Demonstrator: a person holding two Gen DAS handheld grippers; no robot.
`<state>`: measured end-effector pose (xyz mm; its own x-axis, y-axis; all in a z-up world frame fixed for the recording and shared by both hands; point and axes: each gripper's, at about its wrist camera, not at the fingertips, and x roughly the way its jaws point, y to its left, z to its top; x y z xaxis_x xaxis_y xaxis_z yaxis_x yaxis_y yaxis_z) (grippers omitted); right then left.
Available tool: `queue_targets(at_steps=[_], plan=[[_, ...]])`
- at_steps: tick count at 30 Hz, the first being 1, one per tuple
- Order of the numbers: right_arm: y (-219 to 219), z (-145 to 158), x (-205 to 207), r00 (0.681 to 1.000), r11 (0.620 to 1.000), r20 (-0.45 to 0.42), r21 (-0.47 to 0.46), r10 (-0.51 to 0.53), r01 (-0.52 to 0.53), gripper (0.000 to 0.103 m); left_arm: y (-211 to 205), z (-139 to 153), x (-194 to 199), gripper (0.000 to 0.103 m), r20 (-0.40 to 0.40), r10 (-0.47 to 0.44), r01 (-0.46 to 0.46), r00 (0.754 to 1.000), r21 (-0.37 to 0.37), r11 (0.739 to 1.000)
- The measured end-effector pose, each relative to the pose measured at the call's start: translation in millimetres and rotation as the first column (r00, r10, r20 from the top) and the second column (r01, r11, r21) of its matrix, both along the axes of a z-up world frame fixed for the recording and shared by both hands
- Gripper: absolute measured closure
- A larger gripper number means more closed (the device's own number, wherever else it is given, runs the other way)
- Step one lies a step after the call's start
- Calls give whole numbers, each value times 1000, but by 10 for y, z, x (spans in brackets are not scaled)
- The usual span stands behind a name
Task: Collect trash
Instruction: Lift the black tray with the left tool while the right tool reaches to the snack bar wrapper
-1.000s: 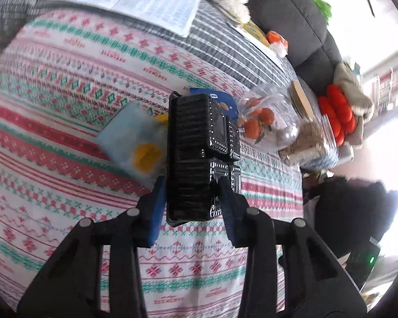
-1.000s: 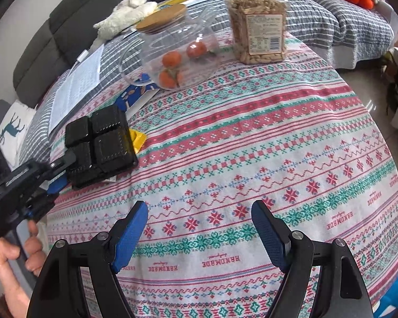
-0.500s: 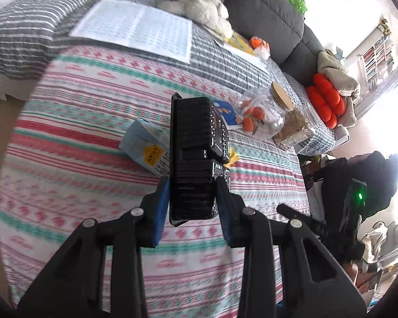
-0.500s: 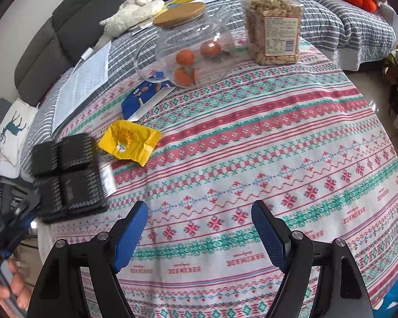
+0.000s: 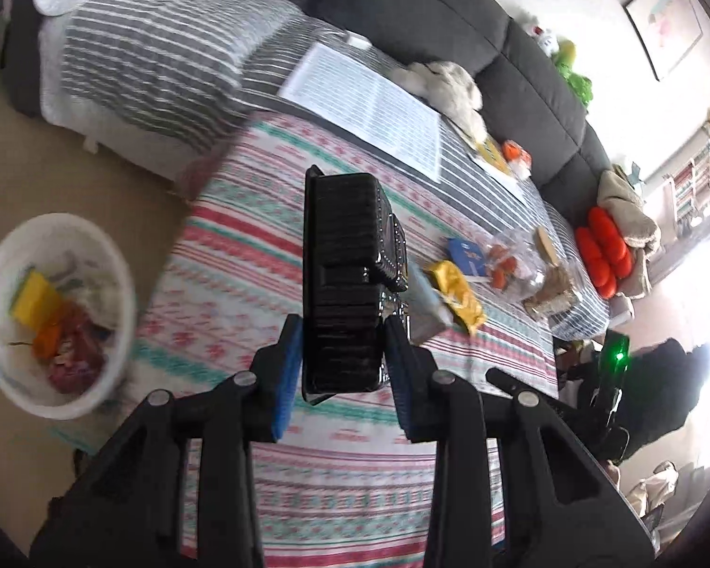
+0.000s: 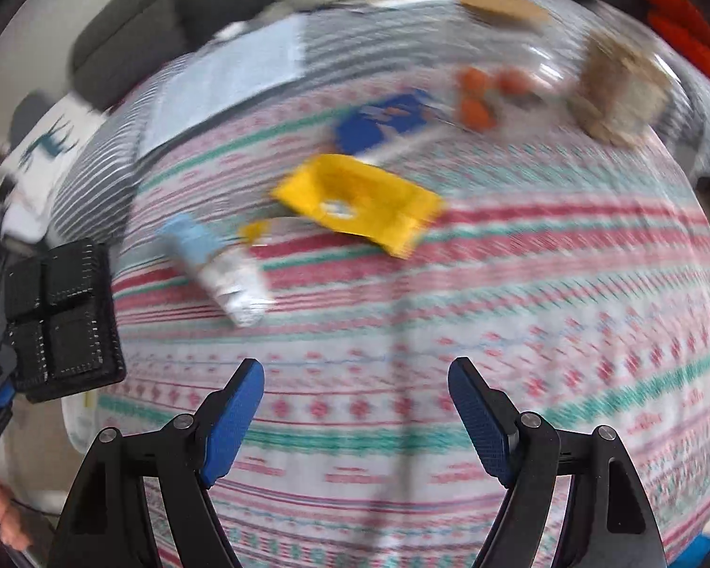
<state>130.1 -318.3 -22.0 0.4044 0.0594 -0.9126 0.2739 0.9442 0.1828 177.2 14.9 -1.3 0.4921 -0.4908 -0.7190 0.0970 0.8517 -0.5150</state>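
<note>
Patterned red, green and white cloth (image 5: pixel 241 255) is covering the table, with a grey sofa (image 5: pixel 430 4) running behind its far edge and a striped grey blanket lying over the far side. The left gripper (image 5: pixel 343 355) is clamping a black plastic tray (image 5: pixel 343 274) on edge between its blue pads, holding it up over the table's left edge. Down on the floor beside that edge, a white bin (image 5: pixel 54 312) is sitting with yellow, orange and red wrappers inside. The right gripper (image 6: pixel 355 407) is hanging above the near part of the cloth with its jaws spread wide and nothing between them; its view is blurred.

Lying on the cloth toward the middle are a yellow wrapper (image 6: pixel 359 199) and, just beside it nearer the left edge, a pale blue and silver packet (image 6: pixel 213 265). A blue packet (image 6: pixel 383 118) is lying farther back, next to a clear jar with orange fruit (image 5: pixel 511 260) and a jar of brown snacks (image 6: pixel 615 94) at the far right corner. A printed sheet (image 5: pixel 369 109) is resting on the blanket.
</note>
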Motion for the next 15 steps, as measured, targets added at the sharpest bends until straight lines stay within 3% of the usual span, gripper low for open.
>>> queue_targets(at_steps=[4, 9, 15], plan=[[313, -36, 177, 997, 997, 28, -30, 69, -68, 21, 272, -46, -44, 67, -14, 44, -43, 999, 7, 999], [416, -180, 413, 999, 999, -2, 35, 41, -41, 21, 491, -71, -57, 67, -13, 75, -74, 997, 33, 997], [571, -310, 614, 992, 994, 67, 14, 108, -109, 21, 658, -84, -61, 66, -17, 105, -105, 994, 31, 994]])
